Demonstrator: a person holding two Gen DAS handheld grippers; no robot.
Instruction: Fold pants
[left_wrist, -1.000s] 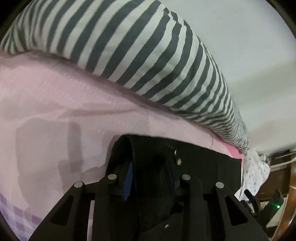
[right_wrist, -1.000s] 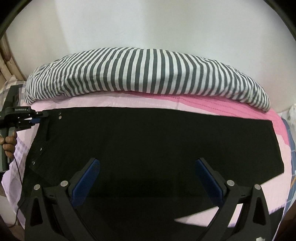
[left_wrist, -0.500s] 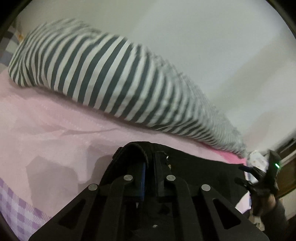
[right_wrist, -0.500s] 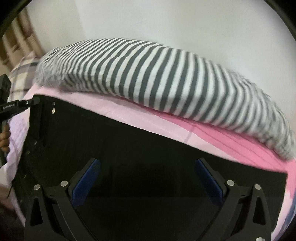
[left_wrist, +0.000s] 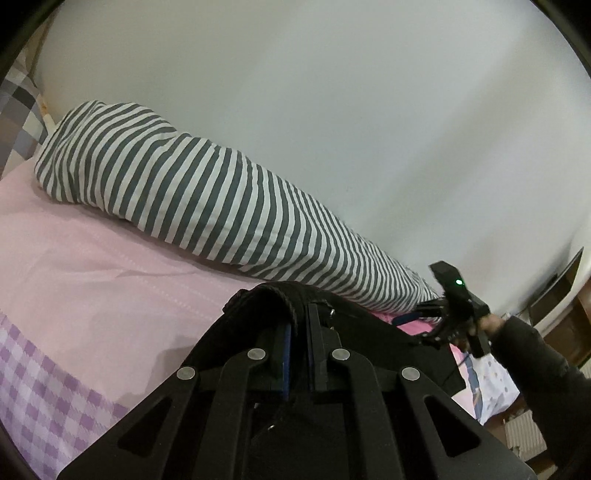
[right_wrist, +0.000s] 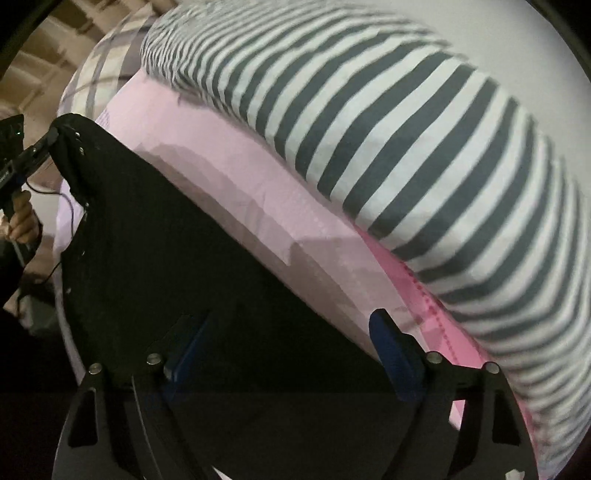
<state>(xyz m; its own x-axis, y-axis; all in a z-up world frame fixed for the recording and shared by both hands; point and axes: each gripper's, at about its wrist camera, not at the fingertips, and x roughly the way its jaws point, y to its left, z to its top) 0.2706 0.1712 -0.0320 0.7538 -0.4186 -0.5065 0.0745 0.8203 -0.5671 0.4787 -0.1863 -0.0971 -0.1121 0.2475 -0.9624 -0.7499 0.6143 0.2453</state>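
The black pants (right_wrist: 177, 266) lie spread on the pink bed sheet (right_wrist: 258, 192). My left gripper (left_wrist: 298, 332) is shut on the pants' waistband (left_wrist: 273, 295) and holds it lifted off the sheet. It also shows in the right wrist view (right_wrist: 51, 138) at the far left, pinching the waistband corner. My right gripper (right_wrist: 288, 343) is open, its blue-padded fingers (right_wrist: 388, 339) wide apart over the black cloth near the leg end. It also shows in the left wrist view (left_wrist: 417, 314) at the far right, above the pants' far edge.
A long grey-and-white striped bolster (left_wrist: 207, 199) lies along the white wall (left_wrist: 332, 110) behind the pants. A checked pillow (right_wrist: 107, 77) is at the head end. A purple checked sheet edge (left_wrist: 40, 387) and a spotted cloth (left_wrist: 491, 384) hang at the bed's sides.
My left gripper closed on the waistband and raised it. My right gripper stayed open and swung toward the leg end, closer to the bolster.
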